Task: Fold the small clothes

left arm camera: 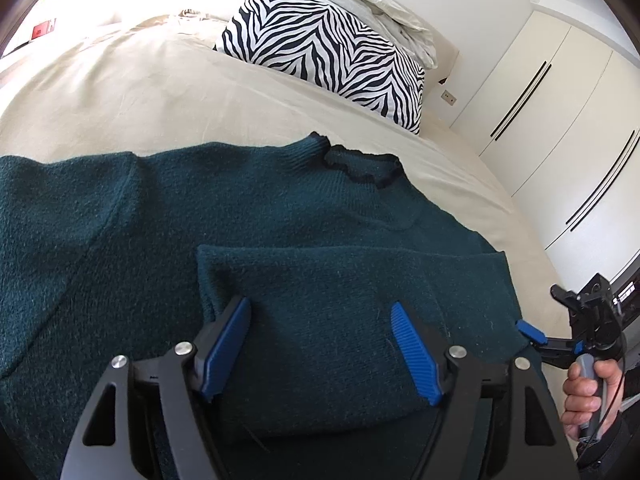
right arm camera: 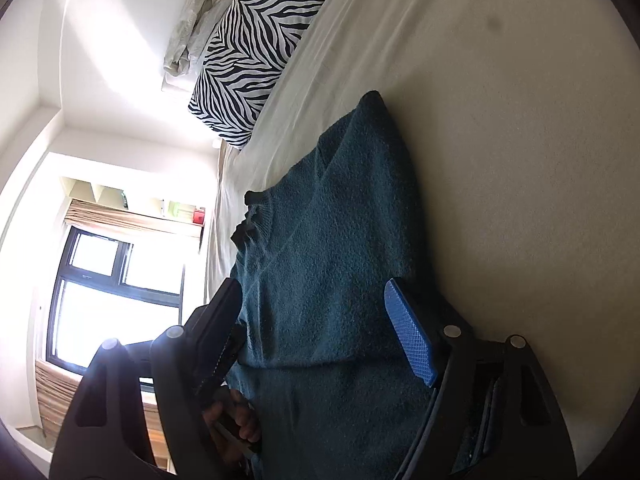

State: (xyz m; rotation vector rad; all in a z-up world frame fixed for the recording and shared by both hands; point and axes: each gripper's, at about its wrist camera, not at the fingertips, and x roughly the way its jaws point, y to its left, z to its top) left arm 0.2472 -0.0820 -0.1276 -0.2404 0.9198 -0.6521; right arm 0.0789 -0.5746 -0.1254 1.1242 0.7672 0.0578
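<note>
Lengthwise, the sweater points its collar toward the zebra pillow.

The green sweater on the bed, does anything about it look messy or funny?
Nothing looks torn or spilled. The green sweater lies flat on the beige bedsheet, one part already folded over its front. Its dark-edged collar is a bit wavy and crumpled. Beyond it, the zebra pillow sits at a slant.
</note>
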